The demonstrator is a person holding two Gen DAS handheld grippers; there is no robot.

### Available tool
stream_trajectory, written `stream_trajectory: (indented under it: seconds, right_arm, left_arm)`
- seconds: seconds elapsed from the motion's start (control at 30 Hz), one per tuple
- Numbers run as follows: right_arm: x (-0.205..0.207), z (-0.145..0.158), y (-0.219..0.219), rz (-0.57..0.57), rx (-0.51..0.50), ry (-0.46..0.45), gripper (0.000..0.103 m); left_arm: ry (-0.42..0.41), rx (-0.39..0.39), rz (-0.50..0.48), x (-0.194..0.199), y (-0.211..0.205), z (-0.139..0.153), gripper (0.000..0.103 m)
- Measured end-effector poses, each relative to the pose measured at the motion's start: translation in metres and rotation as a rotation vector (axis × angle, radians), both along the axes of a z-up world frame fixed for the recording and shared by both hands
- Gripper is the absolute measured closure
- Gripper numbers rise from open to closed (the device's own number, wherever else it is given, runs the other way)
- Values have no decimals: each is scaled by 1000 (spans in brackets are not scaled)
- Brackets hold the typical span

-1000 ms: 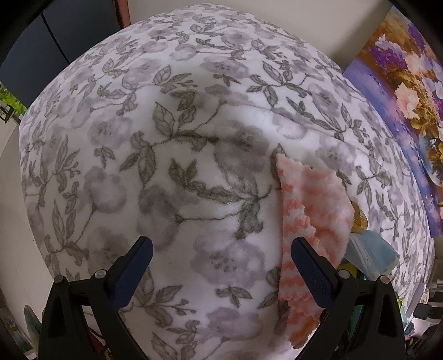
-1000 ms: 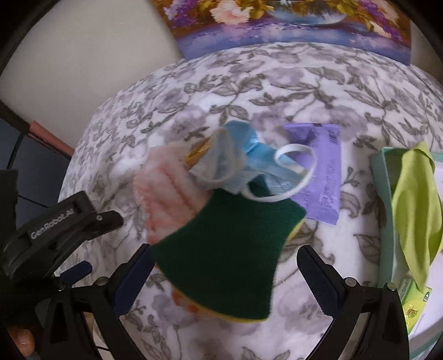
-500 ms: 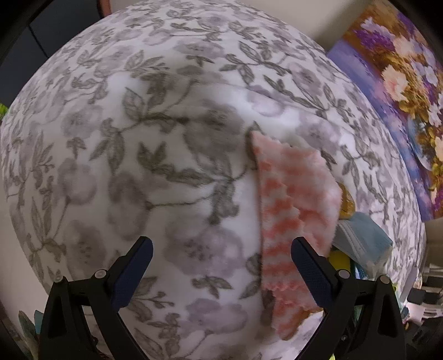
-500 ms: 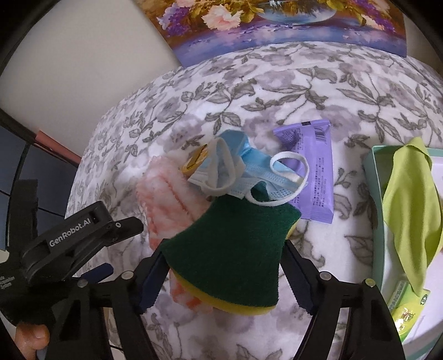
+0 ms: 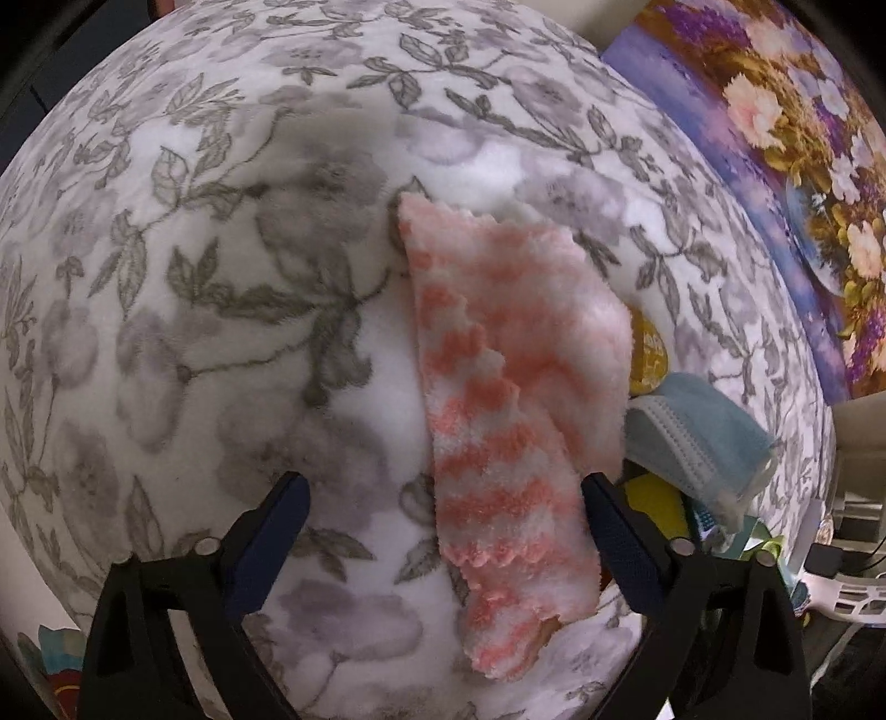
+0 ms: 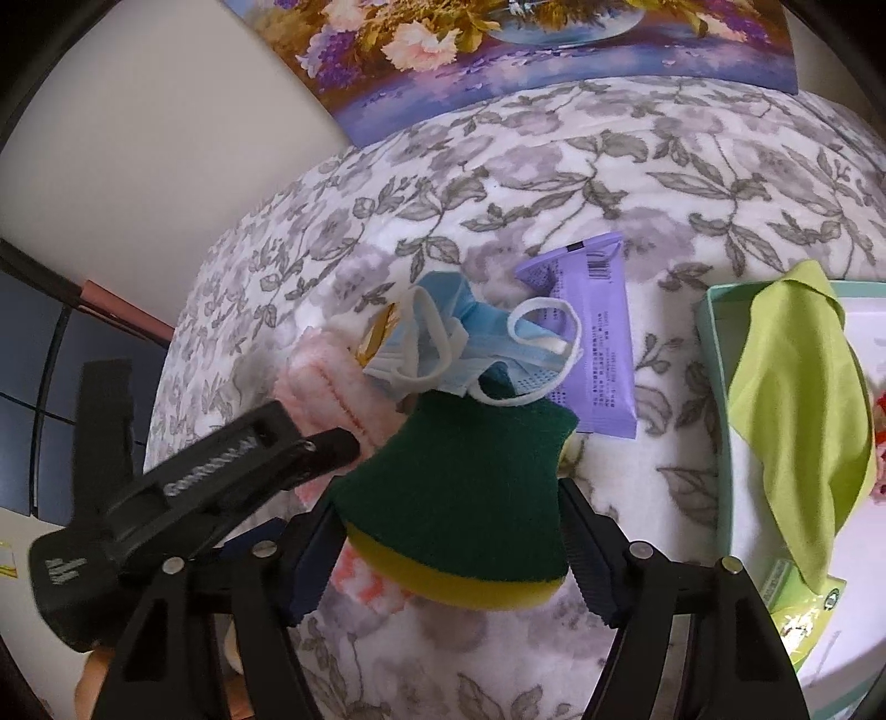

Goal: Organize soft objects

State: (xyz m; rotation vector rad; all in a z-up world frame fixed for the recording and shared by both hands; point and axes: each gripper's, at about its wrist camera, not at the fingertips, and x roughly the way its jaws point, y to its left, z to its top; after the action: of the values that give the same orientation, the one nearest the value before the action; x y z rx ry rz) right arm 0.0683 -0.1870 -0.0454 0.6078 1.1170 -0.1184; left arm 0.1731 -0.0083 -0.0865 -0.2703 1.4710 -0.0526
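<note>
A pink-and-white striped fluffy cloth (image 5: 509, 421) lies on the floral blanket (image 5: 221, 332), just inside my right-hand finger. My left gripper (image 5: 443, 531) is open and empty over the blanket and the cloth. A blue face mask (image 5: 698, 437) lies right of the cloth. My right gripper (image 6: 448, 554) is shut on a green-and-yellow sponge (image 6: 459, 493), squeezed at its sides. The mask (image 6: 470, 343) lies behind the sponge, partly on the pink cloth (image 6: 326, 387). The left gripper's body (image 6: 194, 493) crosses the left side of the right wrist view.
A purple sachet (image 6: 592, 338) lies beyond the mask. A pale green tray (image 6: 714, 354) at the right holds a lime cloth (image 6: 797, 415). A small yellow packet (image 5: 645, 354) peeks from under the pink cloth. A flower painting (image 6: 526, 50) stands at the back.
My right gripper closed on the sponge. My left gripper moved right and nearer to the pink cloth, which now lies between its fingers.
</note>
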Motion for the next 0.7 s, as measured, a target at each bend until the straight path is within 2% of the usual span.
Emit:
stream_trajectory:
  seconds: [0.07,0.1,0.13,0.17,0.23,0.33,0.7]
  right_arm:
    - [-2,1,-2,-1,4,-3,30]
    - [-2,2,-2,-3,6,-5,30]
    - [-3,2,-3,-3,8,-5,30]
    - [-3,2,-4,-3,11,-5,31]
    - [-4,2,-4,-1,16,-5,31]
    - [-6,3,-5,4,14,-6,31]
    - [-10,8,-10,-11,16,-9,31]
  left_arm:
    - [2,6,-13,3,-7,-5,37]
    - [6,1,-15,2,-8,-6,40]
    - [11,-10,-17,2,-9,-7,48]
    - [17,-27,-16,2,-11,-9,61]
    - [19,-46,-14,1,-14,-11,71]
    - [11,-64,-18,1,-18,-9,80]
    - [-29,-58,-30,7,-23,-4,89]
